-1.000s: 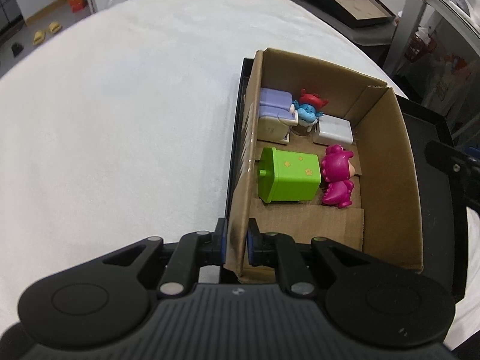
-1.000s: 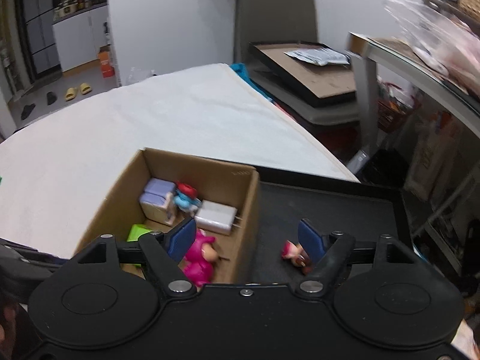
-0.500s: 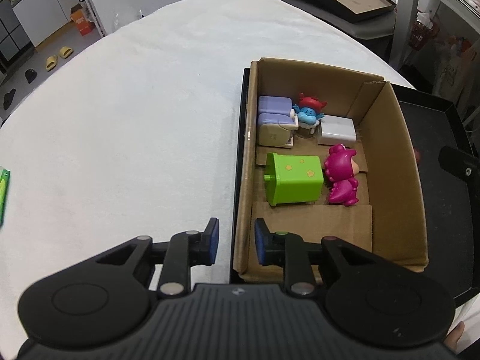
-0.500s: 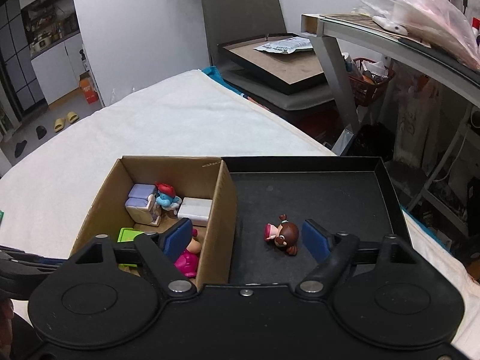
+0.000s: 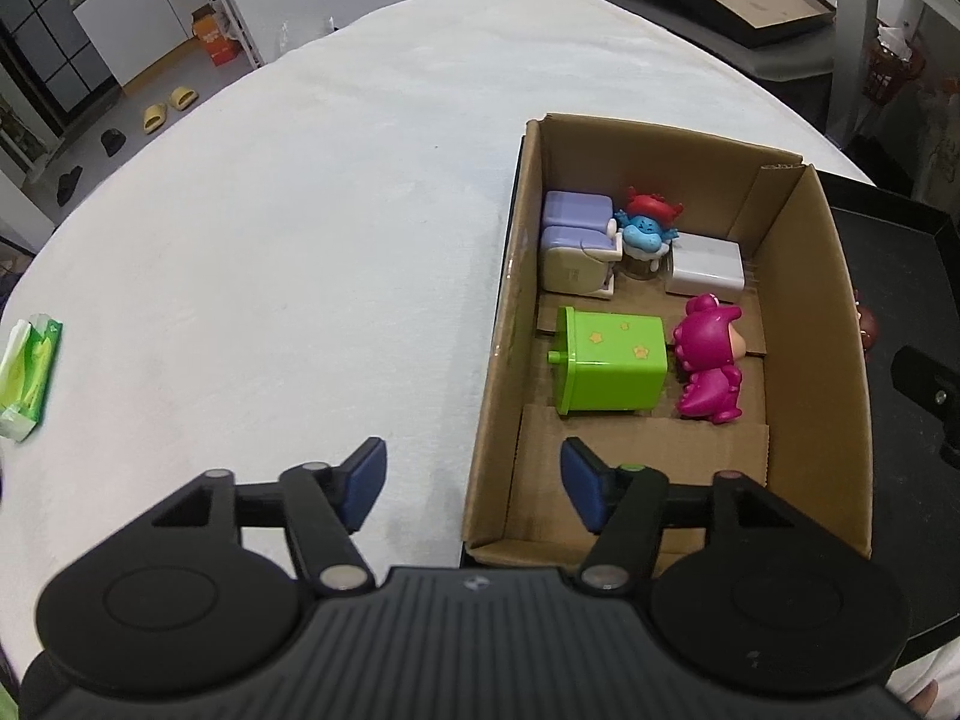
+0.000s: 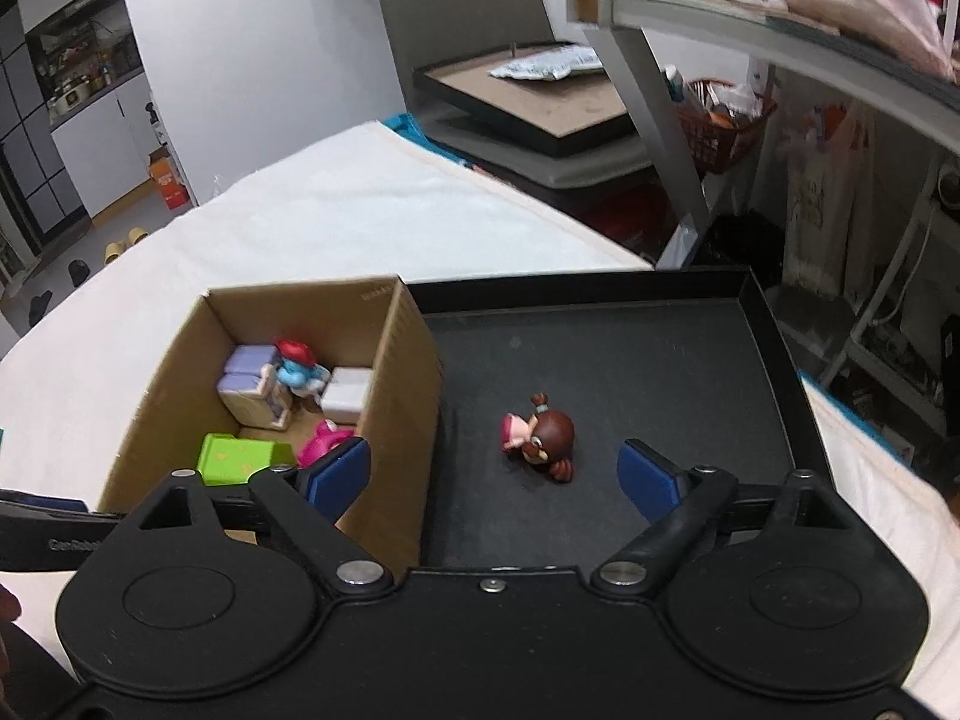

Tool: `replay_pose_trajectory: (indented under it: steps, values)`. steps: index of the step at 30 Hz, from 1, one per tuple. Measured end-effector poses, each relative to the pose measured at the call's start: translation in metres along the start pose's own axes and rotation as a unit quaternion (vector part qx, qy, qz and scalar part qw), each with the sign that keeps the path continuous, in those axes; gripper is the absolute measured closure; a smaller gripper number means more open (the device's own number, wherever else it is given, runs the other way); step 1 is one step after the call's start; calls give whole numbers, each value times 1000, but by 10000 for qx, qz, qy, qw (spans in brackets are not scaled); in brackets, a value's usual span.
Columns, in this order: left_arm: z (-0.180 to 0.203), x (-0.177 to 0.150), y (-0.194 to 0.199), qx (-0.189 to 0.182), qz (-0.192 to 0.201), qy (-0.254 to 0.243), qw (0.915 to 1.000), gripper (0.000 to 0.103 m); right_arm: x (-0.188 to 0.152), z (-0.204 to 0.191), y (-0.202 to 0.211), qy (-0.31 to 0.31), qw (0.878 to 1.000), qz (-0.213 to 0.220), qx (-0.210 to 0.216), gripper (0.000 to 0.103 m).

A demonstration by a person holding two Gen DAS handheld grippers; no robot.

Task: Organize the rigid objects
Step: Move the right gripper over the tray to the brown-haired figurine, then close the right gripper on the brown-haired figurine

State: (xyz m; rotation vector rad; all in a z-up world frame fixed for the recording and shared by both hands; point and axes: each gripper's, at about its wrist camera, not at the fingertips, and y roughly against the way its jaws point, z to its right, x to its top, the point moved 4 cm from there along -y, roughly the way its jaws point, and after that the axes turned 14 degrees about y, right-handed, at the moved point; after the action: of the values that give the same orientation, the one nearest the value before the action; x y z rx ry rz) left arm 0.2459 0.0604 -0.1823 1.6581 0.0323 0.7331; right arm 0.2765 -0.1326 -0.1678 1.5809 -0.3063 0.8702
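A cardboard box (image 5: 840, 324) stands in the left part of a black tray (image 6: 660, 372). It holds a green bin (image 5: 612, 360), a magenta dinosaur figure (image 5: 711, 360), a blue figure with a red hat (image 5: 645, 228), a purple-and-cream toy (image 5: 576, 246) and a white block (image 5: 705, 267). A brown-haired doll (image 6: 543, 438) lies on the tray floor. My left gripper (image 5: 474, 483) is open, astride the box's near left wall, touching nothing. My right gripper (image 6: 492, 471) is open and empty, just before the doll.
The tray sits on a table with a white cloth (image 5: 270, 240). A green tissue pack (image 5: 30, 372) lies at the table's left edge. A metal shelf frame (image 6: 660, 138) and stacked trays (image 6: 540, 102) stand beyond the table on the right.
My left gripper let go of the box's left wall, opened wide and drew back. My right gripper moved up and back; the doll now lies fully in view between its fingers.
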Motion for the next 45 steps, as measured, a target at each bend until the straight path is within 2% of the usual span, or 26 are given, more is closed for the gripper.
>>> replay_pose_trajectory:
  steps: [6,15,25,30,34,41,42,45]
  values:
    - [3,0,-3,179,-43,55,9998,31,-9,7,-7,-192,9998,-57,-36,9]
    - [19,7,-1,427,105,-117,9990,30,-15,12,-14,-389,9991,-136,10,7]
    - [28,13,-10,601,80,-223,9979,30,-19,23,-44,-577,9977,-356,22,7]
    - [30,16,-13,668,81,-300,9973,30,-13,23,-56,-523,9981,-309,85,8]
    - [30,18,-15,703,57,-255,9972,30,-12,24,-68,-479,9980,-374,153,13]
    - [25,16,-14,703,49,-146,9974,30,-8,31,-79,-701,9964,-310,368,14]
    - [24,15,-13,697,51,-139,9975,30,-8,32,-80,-758,9956,-335,428,18]
    - [21,12,-10,661,59,-108,9977,30,-8,36,-81,-970,9930,-374,557,37]
